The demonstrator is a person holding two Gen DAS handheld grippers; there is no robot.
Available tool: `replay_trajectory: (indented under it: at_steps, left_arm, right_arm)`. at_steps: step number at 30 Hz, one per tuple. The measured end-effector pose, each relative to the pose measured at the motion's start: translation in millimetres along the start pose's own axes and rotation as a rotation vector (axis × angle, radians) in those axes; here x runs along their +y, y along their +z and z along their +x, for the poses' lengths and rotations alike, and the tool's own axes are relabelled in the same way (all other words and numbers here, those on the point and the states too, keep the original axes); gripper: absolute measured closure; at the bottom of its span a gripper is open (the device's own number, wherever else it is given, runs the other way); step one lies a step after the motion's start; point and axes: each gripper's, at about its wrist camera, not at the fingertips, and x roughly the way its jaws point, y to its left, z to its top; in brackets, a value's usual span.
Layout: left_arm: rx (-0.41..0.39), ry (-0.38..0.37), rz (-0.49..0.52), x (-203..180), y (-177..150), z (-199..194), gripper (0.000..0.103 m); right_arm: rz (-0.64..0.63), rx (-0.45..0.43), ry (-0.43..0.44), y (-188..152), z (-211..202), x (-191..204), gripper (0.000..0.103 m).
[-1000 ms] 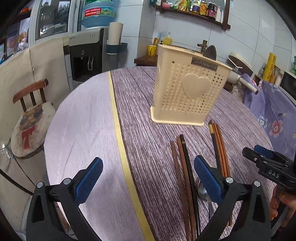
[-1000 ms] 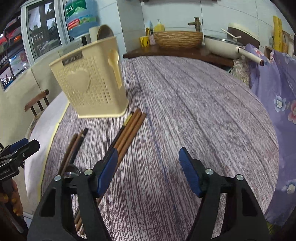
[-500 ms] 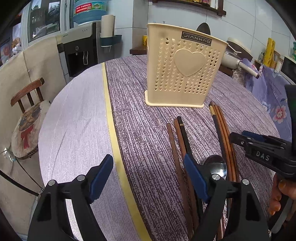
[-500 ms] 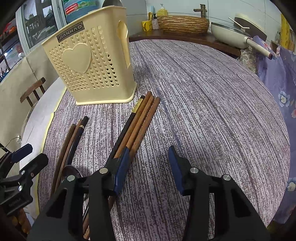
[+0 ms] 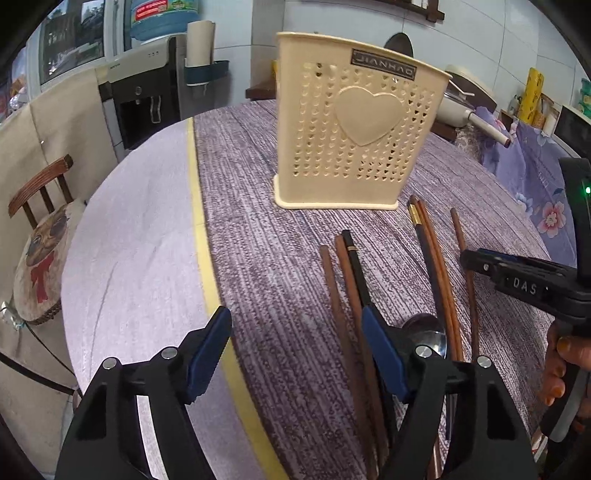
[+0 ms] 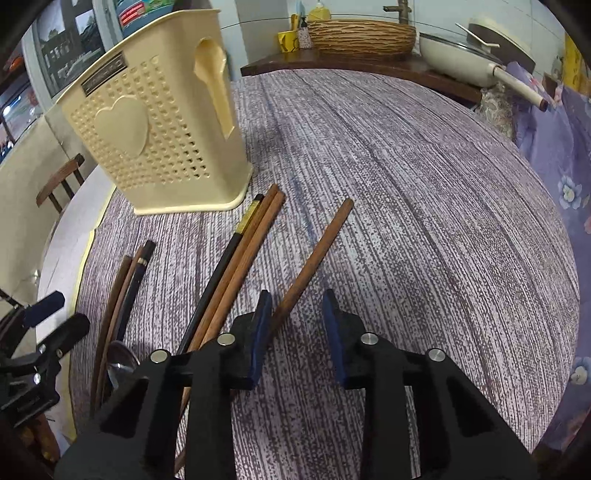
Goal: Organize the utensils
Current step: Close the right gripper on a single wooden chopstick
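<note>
A cream perforated holder [image 5: 354, 140] [image 6: 155, 136] with a heart on it stands upright on the round table. Several brown and black chopsticks lie in front of it, with a metal spoon [image 5: 428, 332] [image 6: 120, 360] among them. One brown chopstick [image 6: 317, 254] lies apart from its group [image 6: 236, 266]; its near end sits between the closing jaws of my right gripper [image 6: 297, 332], against the left pad, not clamped. My left gripper [image 5: 295, 354] is also closing, with its right finger [image 5: 384, 354] over the left chopstick group [image 5: 347, 295] and nothing pinched.
A yellow stripe [image 5: 199, 221] splits the tablecloth. A chair with a dog cushion [image 5: 40, 251] and a water dispenser [image 5: 147, 96] stand to the left. Behind are a wicker basket [image 6: 362, 35], a pan [image 6: 461, 59] and floral cloth [image 6: 554, 147]. A hand [image 5: 561, 369] holds the right gripper.
Both grippers' jaws have narrowed and both have sunk closer to the table. One brown chopstick has swung rightwards out of its group and now lies between the right gripper's jaws.
</note>
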Motion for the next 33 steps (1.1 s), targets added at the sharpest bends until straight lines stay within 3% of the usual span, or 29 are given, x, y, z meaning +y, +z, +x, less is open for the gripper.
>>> replay_trajectory:
  at_steps: [5,8,13,20,27,33]
  left_arm:
    - [0.033,-0.012,0.02,-5,5,13,0.056]
    - [0.047,-0.008,0.029,-8,8,19,0.062]
    - [0.061,-0.009,0.033,-11,13,24,0.065]
    - [0.068,0.033,0.067,-19,22,32,0.079]
    - [0.066,0.062,0.086,-25,24,35,0.08]
    - [0.057,0.074,0.075,-26,23,35,0.089]
  right_arm:
    - [0.009,-0.004,-0.008,6,5,0,0.078]
    - [0.016,-0.003,-0.008,10,9,-1,0.081]
    - [0.026,-0.003,-0.011,18,13,-1,0.082]
    - [0.011,-0.005,-0.026,28,23,12,0.084]
    - [-0.003,-0.013,-0.043,35,28,22,0.084]
    - [0.007,-0.022,-0.04,36,29,19,0.09]
